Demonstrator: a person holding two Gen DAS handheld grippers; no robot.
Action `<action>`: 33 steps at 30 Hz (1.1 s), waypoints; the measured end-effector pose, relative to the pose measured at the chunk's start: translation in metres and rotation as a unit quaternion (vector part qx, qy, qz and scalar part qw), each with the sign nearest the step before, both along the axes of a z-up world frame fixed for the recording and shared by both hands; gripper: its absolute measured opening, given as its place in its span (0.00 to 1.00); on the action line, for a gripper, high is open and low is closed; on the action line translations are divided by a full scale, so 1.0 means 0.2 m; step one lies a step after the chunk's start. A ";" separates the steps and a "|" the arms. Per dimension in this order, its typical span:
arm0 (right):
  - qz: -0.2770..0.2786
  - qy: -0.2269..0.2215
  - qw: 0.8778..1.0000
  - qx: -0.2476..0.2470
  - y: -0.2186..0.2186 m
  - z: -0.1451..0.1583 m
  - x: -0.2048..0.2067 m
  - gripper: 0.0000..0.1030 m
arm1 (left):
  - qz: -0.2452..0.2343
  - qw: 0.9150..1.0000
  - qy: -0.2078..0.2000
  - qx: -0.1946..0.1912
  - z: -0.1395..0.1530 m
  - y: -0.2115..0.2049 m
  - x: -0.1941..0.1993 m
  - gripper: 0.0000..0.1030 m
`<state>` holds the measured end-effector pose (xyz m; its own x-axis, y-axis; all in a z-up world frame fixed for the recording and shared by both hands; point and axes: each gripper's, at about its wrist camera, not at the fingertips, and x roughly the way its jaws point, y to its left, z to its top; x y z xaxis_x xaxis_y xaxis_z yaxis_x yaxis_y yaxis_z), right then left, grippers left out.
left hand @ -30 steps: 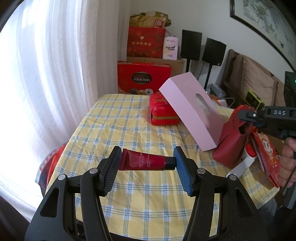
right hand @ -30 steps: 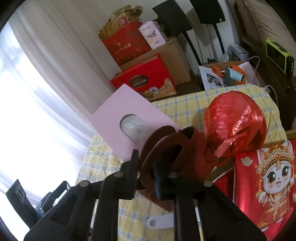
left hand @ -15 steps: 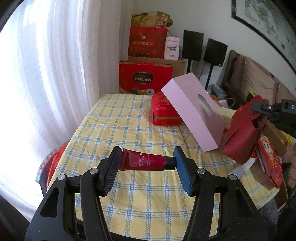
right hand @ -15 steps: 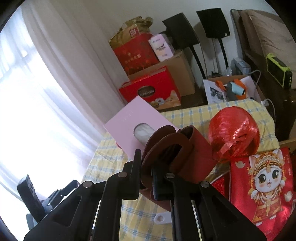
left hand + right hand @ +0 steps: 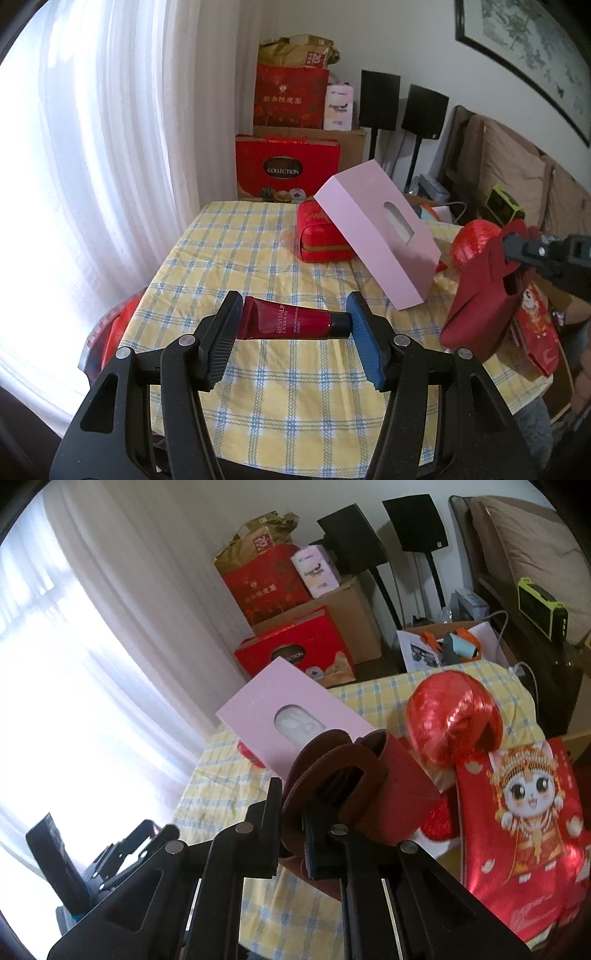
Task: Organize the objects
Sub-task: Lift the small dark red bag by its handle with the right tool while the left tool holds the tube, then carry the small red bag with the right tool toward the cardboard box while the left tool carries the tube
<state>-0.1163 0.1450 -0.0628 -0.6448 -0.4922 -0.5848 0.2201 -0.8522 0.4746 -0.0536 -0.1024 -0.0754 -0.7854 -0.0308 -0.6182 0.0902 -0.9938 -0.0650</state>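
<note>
Low in the left wrist view, the left gripper [image 5: 293,325] is clamped on a red tube [image 5: 291,323], which spans the jaws end to end, crimp against the left pad and cap against the blue right pad, above the checked tablecloth [image 5: 229,266]. That end-on hold looks risky: a soft tube squeezed lengthwise could buckle or pivot out and drop to the cloth.

Toward the middle of that view, a pink box [image 5: 380,232] leans on a red pouch [image 5: 321,236]. Its oval cut-out shows something white inside, too unclear to name. A nudge from either side could tip it flat.

At the right edge, the right gripper [image 5: 291,830] has its jaws nearly together, pinching the handles of a dark red bag [image 5: 480,299] that hangs off the table. What the bag holds is hidden. Gripped only by the thin handles, it could swing into the pink box or slip free.

Further right in the right wrist view sit a red ribbon ball [image 5: 452,716] and a cat-print red packet [image 5: 524,819], both close enough for the swinging bag to knock them.
</note>
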 end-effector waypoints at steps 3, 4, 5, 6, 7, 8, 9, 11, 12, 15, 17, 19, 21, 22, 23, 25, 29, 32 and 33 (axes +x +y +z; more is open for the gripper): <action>-0.005 0.002 1.000 -0.005 0.01 0.00 0.05 0.09 | -0.001 1.000 0.006 0.001 0.03 0.00 0.02 0.53; -0.008 0.002 1.000 -0.003 0.01 0.00 0.06 0.09 | -0.001 1.000 0.009 0.001 0.05 0.00 0.02 0.53; -0.010 0.003 1.000 0.000 0.01 0.01 0.08 0.09 | -0.002 1.000 0.011 0.001 0.06 0.00 0.03 0.53; -0.009 0.004 1.000 0.003 0.01 0.01 0.09 0.09 | -0.002 1.000 0.013 0.003 0.07 0.01 0.04 0.53; -0.009 0.006 1.000 0.005 0.00 0.02 0.11 0.09 | -0.003 1.000 0.015 0.006 0.08 0.00 0.04 0.53; -0.009 0.009 1.000 0.006 0.00 0.02 0.12 0.09 | -0.004 1.000 0.016 0.008 0.09 0.01 0.05 0.53; -0.009 0.012 1.000 0.009 0.00 0.03 0.15 0.09 | -0.005 1.000 0.016 0.010 0.10 0.01 0.05 0.53; -0.005 0.018 1.000 0.014 -0.01 0.04 0.19 0.09 | -0.007 1.000 0.015 0.012 0.11 0.01 0.06 0.53; -0.003 0.021 1.000 0.016 -0.02 0.05 0.21 0.09 | -0.007 1.000 0.014 0.013 0.12 0.02 0.07 0.53; 0.002 0.032 0.999 0.017 -0.01 0.09 0.26 0.09 | -0.006 1.000 0.015 0.012 0.14 0.03 0.09 0.53; 0.002 0.043 0.999 0.017 0.01 0.13 0.30 0.09 | -0.008 1.000 0.013 0.010 0.15 0.04 0.10 0.53; 0.004 0.053 0.998 0.017 0.02 0.16 0.33 0.09 | -0.010 1.000 0.012 0.006 0.16 0.05 0.11 0.53; 0.004 0.061 0.998 0.015 0.04 0.19 0.36 0.09 | -0.015 1.000 0.009 0.009 0.17 0.05 0.13 0.53; 0.004 0.064 0.998 0.013 0.05 0.20 0.38 0.09 | -0.017 1.000 0.008 0.014 0.18 0.05 0.13 0.53; 0.002 0.065 0.998 0.008 0.05 0.21 0.39 0.09 | -0.017 1.000 0.007 0.017 0.18 0.05 0.14 0.53; 0.004 0.065 0.998 0.005 0.05 0.20 0.41 0.09 | -0.014 1.000 0.007 0.014 0.19 0.05 0.15 0.53; 0.015 0.060 0.998 0.007 0.02 0.18 0.45 0.09 | -0.009 1.000 0.012 0.010 0.23 0.05 0.19 0.53; 0.016 0.060 0.998 0.006 0.02 0.18 0.47 0.09 | -0.005 1.000 0.017 0.005 0.26 0.04 0.21 0.53; 0.018 0.061 0.998 0.005 0.02 0.18 0.48 0.09 | -0.004 1.000 0.017 0.005 0.27 0.04 0.22 0.53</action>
